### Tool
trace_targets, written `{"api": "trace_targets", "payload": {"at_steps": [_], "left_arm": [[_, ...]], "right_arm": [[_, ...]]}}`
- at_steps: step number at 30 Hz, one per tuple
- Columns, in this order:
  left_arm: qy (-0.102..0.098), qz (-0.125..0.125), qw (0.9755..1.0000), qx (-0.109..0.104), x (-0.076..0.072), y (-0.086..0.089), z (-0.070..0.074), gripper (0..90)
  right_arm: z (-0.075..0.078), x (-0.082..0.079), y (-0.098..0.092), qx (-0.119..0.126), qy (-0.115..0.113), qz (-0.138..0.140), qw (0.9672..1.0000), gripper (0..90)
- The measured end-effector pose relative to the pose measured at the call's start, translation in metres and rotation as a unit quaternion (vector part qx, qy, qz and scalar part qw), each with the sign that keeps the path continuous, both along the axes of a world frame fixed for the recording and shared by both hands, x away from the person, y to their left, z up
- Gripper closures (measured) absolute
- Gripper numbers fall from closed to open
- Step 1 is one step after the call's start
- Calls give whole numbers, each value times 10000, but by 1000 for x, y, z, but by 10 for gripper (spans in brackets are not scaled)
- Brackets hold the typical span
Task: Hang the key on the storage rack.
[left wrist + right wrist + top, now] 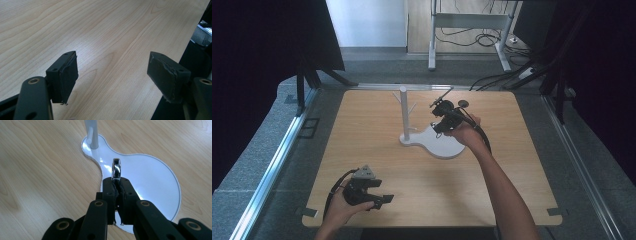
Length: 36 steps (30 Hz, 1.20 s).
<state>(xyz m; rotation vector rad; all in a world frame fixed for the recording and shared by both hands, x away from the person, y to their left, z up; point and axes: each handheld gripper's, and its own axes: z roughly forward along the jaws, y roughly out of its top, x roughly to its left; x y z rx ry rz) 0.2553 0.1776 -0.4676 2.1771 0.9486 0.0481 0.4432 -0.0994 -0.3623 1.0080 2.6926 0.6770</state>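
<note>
Ring (pixel 116 169) is sitting pinched in the right hand-held gripper (pixel 116 185) above the white stand (pixel 155 178), frame center. Left hand-held gripper (pixel 112 72) is gaping wide near the bench (pixel 377 150) lower-left edge; bare wood is lying between.

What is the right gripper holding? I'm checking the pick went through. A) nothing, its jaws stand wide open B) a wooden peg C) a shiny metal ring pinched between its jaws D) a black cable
C: in the right gripper view, the right gripper has its jaws shut on a shiny metal ring, above the white stand base.
</note>
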Motion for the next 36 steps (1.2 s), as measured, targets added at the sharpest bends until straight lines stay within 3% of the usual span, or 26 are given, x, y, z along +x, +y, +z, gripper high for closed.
{"api": "trace_targets", "payload": {"at_steps": [16,36], "left_arm": [[-19,11,10000,-22,0,2,2,250],[-11,17,10000,-76,-1,2,3,249]], "right_arm": [[2,20,12,33,-50,-139,9999,847],[-4,47,29,37,133,-152,9998,846]]}}
